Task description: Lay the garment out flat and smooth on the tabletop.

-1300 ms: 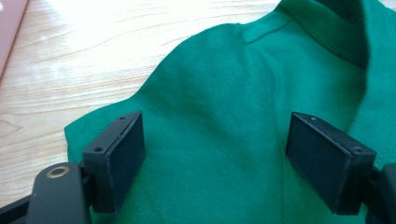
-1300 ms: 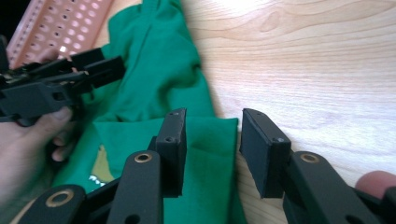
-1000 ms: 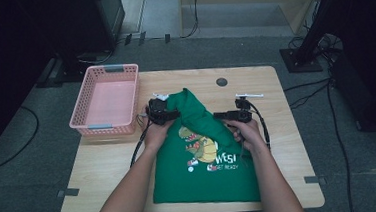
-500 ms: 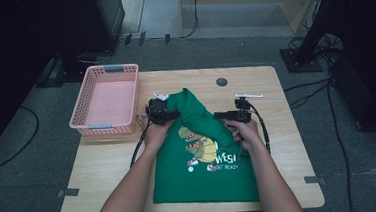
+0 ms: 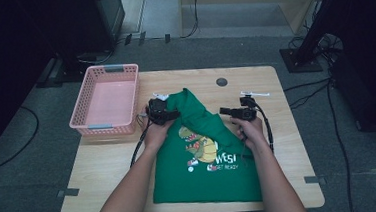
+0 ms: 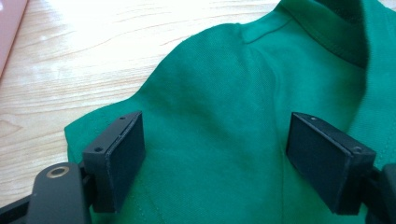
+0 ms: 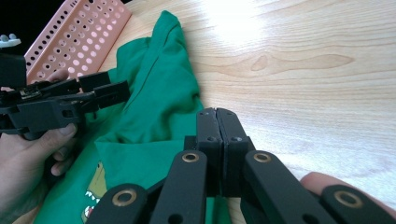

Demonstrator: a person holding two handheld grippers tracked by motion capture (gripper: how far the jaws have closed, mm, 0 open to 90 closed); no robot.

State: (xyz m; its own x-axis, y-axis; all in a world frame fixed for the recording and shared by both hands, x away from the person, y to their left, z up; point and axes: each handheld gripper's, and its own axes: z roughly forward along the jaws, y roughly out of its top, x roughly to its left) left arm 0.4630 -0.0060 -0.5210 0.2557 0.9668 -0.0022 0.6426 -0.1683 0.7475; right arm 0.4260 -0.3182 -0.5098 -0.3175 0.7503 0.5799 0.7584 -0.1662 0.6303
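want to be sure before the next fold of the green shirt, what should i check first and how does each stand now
1. Left claw open over the green shirt: ok.
2. Cloth between its pads: ok, shoulder area lies there.
3. Right claw ready to grip: not ok, shut.
4. Right claw holding cloth: cannot tell.
5. Pink basket apart from the shirt: ok.
6. Shirt lying flat on the table: not ok, top is bunched.

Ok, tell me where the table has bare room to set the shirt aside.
Bare wood lies right of the right claw, along the far edge, and at the near left below the basket. The middle is crowded by the shirt and both hands.
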